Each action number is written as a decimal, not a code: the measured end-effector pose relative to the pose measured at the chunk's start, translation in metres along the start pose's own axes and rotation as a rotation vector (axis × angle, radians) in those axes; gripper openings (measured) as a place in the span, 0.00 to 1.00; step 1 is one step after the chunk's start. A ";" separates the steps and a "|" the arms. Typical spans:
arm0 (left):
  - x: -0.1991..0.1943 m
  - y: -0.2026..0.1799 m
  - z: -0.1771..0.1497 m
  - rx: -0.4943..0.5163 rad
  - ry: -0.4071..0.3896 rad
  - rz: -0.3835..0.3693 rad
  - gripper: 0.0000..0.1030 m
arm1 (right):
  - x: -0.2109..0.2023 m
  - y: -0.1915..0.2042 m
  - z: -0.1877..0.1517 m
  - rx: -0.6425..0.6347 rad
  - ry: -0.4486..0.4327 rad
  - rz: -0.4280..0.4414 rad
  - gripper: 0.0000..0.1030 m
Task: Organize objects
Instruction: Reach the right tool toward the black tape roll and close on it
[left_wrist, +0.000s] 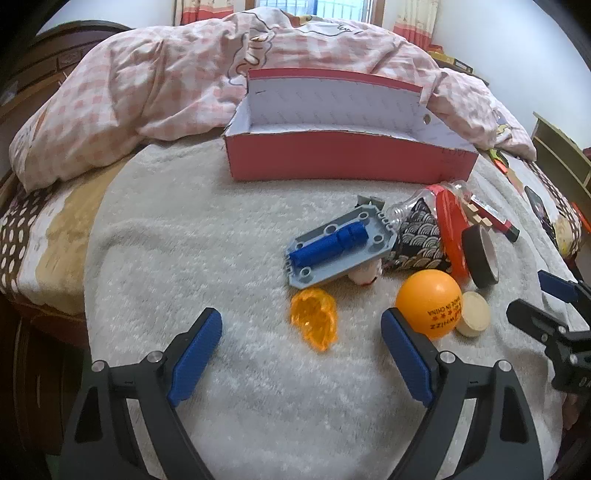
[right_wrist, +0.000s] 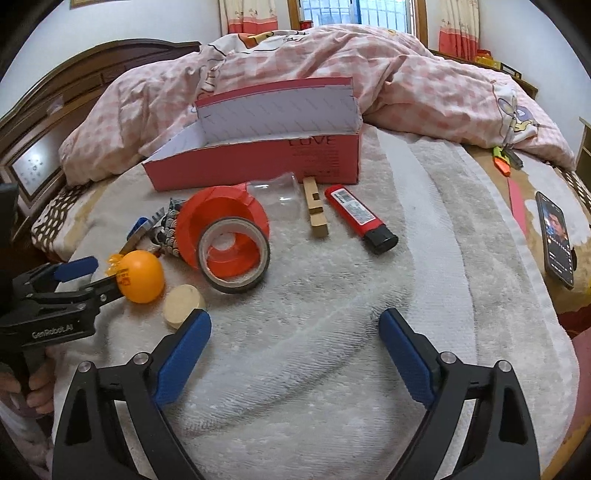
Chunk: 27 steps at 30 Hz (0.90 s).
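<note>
Left wrist view shows the left gripper (left_wrist: 301, 345) with jaws released, hovering low over an orange plastic piece (left_wrist: 315, 324) on the bed's towel (left_wrist: 184, 240); a first pick looks about to start. The right gripper (right_wrist: 295, 352) is likewise spread, holding nothing. Next it must drop and close on one item. The red box (left_wrist: 351, 162) behind the pile appears empty.

Soft daylight, fisheye-warped dark corners
</note>
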<state>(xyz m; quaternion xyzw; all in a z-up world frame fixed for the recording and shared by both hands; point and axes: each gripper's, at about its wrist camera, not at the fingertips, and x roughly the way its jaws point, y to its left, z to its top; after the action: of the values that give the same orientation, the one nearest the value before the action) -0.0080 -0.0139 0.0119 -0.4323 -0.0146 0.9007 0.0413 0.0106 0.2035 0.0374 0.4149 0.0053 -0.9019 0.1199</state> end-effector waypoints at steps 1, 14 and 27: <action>0.001 -0.001 0.001 0.003 0.001 -0.001 0.86 | 0.000 0.001 0.000 -0.002 -0.002 0.000 0.92; 0.009 -0.002 0.002 0.003 0.020 0.015 0.87 | -0.001 0.005 0.002 -0.006 -0.019 0.032 0.92; 0.010 -0.003 0.002 0.011 0.016 0.022 0.87 | 0.009 0.014 0.013 -0.041 -0.018 0.060 0.92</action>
<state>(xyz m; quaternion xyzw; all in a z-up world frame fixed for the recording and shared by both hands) -0.0154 -0.0103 0.0058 -0.4393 -0.0046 0.8977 0.0336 -0.0020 0.1862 0.0404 0.4042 0.0102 -0.9013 0.1552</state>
